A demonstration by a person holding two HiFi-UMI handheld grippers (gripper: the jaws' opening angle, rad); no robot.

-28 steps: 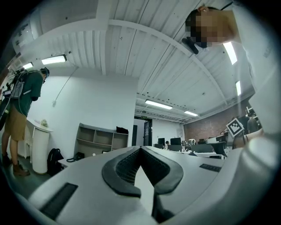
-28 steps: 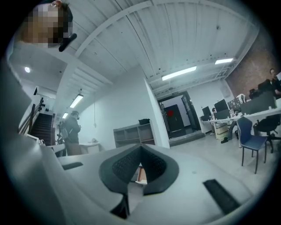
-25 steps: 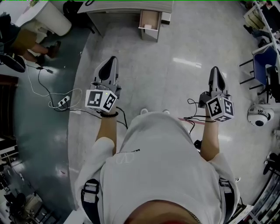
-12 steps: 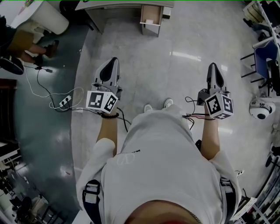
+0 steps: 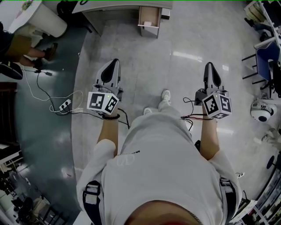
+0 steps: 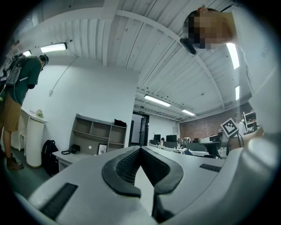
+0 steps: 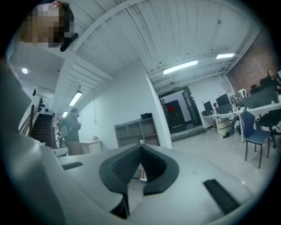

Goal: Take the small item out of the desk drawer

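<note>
Jaws on both sides were shut with nothing between them, I could see that straight away: the grey left gripper (image 5: 113,62) had its black pads pressed together, and the grey right gripper (image 5: 208,66) matched it. Both pointed level above the glossy pale floor (image 5: 175,79). Well ahead, the light-brown wooden drawer (image 5: 150,30) stood open from the grey desk (image 5: 123,6), and a small pale item (image 5: 147,23) lay inside it, far from either gripper.

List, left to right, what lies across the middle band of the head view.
power strip → left gripper → shoe → right gripper → white dome-shaped device
</note>
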